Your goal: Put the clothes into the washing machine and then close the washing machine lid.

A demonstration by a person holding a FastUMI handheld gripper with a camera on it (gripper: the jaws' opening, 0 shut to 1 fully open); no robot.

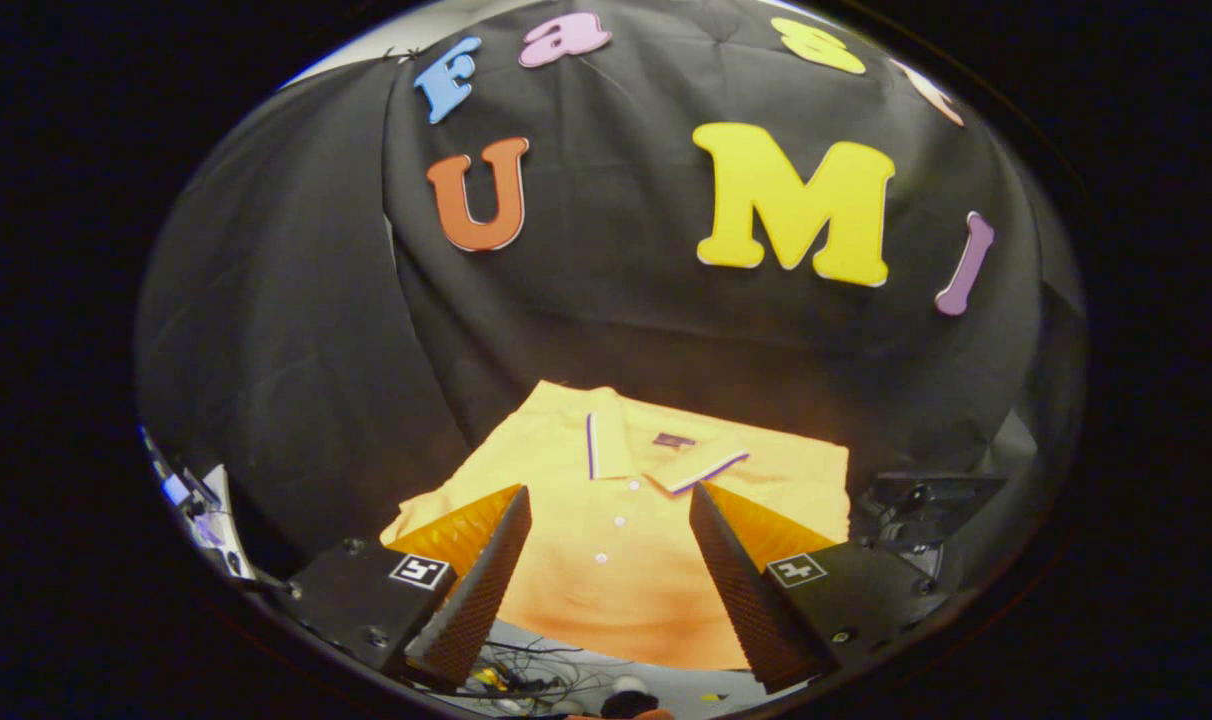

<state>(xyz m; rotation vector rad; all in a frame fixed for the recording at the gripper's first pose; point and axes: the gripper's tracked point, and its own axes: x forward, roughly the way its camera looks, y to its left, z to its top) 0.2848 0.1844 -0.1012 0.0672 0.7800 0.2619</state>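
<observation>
Yellow-orange polo shirt against plain black cloth

The shirt [616, 540] is yellow-orange all over, deepening to a stronger orange toward its near hem. Its collar [666, 455] matches the body and is edged with thin stripes of white and dark purple, and a small purple tag [673, 439] sits inside the neck. Small white buttons [618, 521] run down the placket. The booth wall [296, 330] behind is plain black cloth. Each arm of the gripper [611, 560], jaws apart, bears a black-and-white square marker [418, 571].
</observation>
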